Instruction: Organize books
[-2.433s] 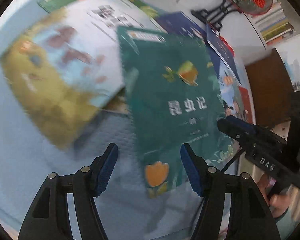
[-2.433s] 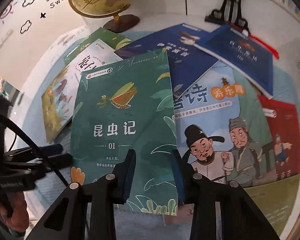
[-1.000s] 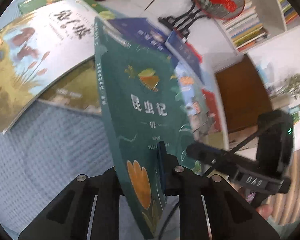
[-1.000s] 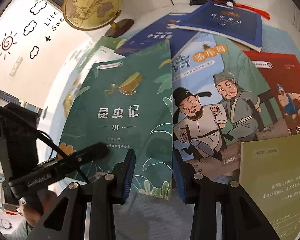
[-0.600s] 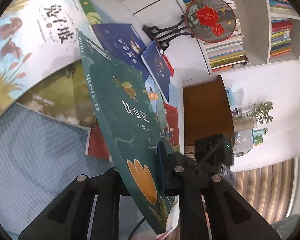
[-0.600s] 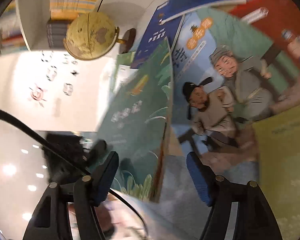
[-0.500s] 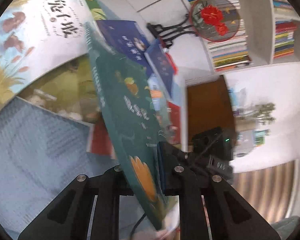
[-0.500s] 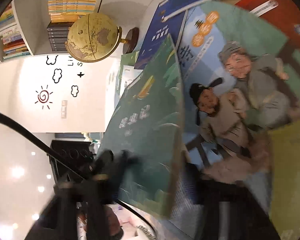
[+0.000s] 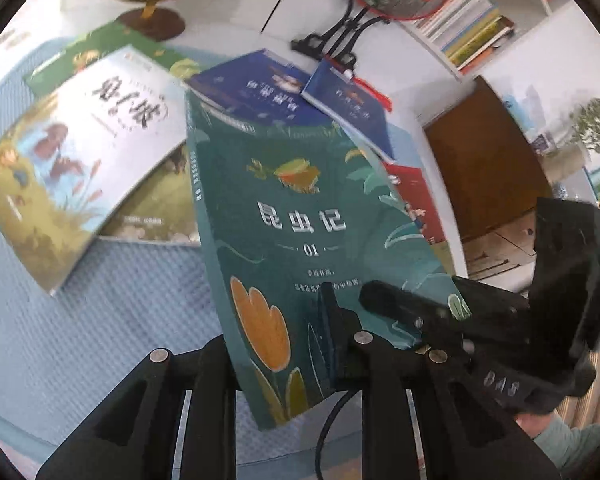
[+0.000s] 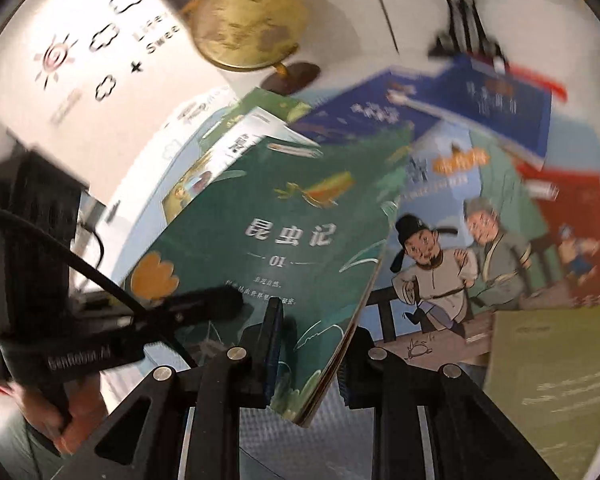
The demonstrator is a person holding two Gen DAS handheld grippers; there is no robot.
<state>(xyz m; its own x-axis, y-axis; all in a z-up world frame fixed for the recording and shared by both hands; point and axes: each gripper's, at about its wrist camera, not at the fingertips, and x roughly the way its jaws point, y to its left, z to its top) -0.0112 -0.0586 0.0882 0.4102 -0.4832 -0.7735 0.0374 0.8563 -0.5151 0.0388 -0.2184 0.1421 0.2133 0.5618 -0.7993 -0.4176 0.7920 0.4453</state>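
Green book: the green book (image 9: 300, 220) is lifted and tilted above the blue mat, both grippers at its near edge.
Edges: its spine edge faces left in the left wrist view; its page edge (image 10: 360, 308) faces right in the right wrist view, raised above the cartoon book (image 10: 452, 264).
Open room: bare blue mat (image 9: 80, 320) lies left of the book's near corner.
Left gripper: the left gripper (image 9: 284, 344) is closed tight on the book's lower edge, one finger on the cover, the other behind.
Right gripper: the right gripper (image 10: 312, 356) straddles the lower corner, narrowly parted; whether its pads press the book I cannot tell.
Surface: other books lie fanned on the mat, a white one (image 9: 80, 152), two blue ones (image 9: 260, 92), a red one (image 10: 572, 224).
Room: a globe (image 10: 244, 24) and a bookshelf (image 9: 472, 28) stand behind.
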